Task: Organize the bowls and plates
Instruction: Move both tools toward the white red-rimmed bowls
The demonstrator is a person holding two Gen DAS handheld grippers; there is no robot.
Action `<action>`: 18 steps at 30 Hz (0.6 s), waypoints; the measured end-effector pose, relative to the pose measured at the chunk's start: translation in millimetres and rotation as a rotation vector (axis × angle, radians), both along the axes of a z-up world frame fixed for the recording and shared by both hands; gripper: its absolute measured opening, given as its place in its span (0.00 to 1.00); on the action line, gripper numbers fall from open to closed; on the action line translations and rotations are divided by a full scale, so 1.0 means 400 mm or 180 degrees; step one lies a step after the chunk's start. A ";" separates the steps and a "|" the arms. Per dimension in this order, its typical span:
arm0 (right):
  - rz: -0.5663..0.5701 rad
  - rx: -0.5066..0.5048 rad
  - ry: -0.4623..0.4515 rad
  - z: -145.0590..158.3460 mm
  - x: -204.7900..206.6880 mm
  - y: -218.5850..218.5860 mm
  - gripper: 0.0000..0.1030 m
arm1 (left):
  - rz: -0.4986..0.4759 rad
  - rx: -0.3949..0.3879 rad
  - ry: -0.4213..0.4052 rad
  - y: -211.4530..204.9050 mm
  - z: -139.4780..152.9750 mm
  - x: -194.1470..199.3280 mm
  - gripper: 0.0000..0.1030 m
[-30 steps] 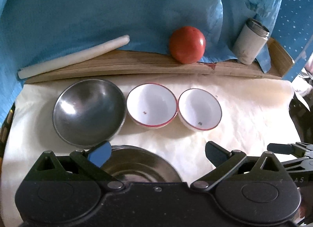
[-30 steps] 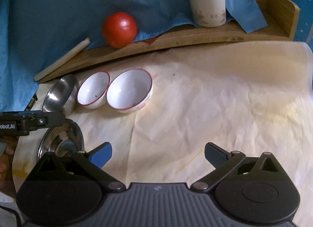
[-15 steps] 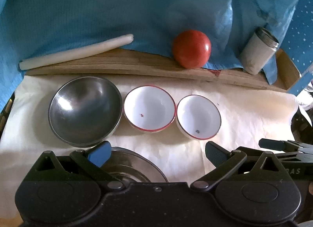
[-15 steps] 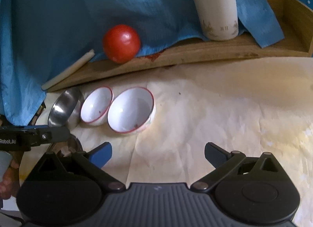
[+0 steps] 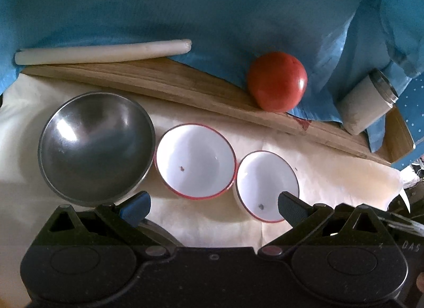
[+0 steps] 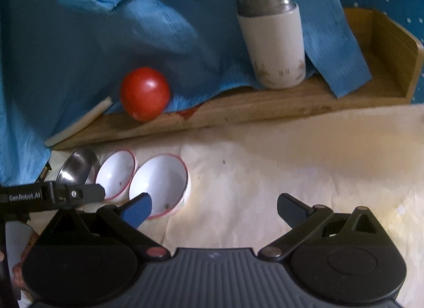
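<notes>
Three bowls stand in a row on the cream sheet: a steel bowl (image 5: 96, 146) on the left, a red-rimmed white bowl (image 5: 195, 160) in the middle, and a smaller red-rimmed white bowl (image 5: 266, 183) on the right. My left gripper (image 5: 213, 202) is open just in front of them, holding nothing. A steel plate (image 5: 161, 232) peeks out under its left finger. In the right wrist view the steel bowl (image 6: 76, 167) and both white bowls (image 6: 116, 172) (image 6: 161, 183) lie at the left. My right gripper (image 6: 214, 204) is open and empty, its blue left fingertip (image 6: 137, 208) in front of the nearest bowl.
A red tomato (image 5: 277, 85), a white steel-rimmed tumbler (image 6: 273, 40) and a white stick (image 5: 100, 52) rest on a wooden tray (image 6: 238, 106) behind the bowls. Blue cloth (image 5: 212, 11) hangs over the back. The left gripper's body (image 6: 53, 195) reaches in at the left.
Both grippers have moved forward toward the bowls, which now look larger and closer. The steel plate has slipped mostly under my left gripper. Both stay open.
</notes>
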State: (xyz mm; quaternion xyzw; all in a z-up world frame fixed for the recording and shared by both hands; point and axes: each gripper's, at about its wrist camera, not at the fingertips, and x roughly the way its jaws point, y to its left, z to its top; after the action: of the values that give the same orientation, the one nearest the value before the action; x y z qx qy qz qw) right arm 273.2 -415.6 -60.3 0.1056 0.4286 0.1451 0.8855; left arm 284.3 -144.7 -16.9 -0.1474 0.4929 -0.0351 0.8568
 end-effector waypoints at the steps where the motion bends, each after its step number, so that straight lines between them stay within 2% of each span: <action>1: 0.0029 -0.0008 -0.0004 0.001 0.010 0.005 1.00 | 0.0025 0.0015 0.0005 0.003 -0.001 0.004 0.99; 5: 0.0161 0.0034 0.0020 0.003 0.055 0.027 1.00 | 0.0134 0.0014 0.0057 0.022 -0.007 0.015 0.98; 14: 0.0461 0.0112 0.0054 -0.003 0.140 0.083 0.99 | 0.0246 -0.0168 0.0031 0.035 -0.029 0.016 0.84; 18: 0.0532 0.0079 0.0111 -0.015 0.163 0.104 0.97 | 0.0301 -0.0208 0.0050 0.035 -0.037 0.019 0.83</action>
State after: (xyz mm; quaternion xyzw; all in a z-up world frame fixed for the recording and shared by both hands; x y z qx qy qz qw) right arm 338.4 -373.8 -66.3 0.0830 0.4494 0.2220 0.8613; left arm 292.0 -130.7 -31.7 -0.1987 0.4906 -0.0095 0.8484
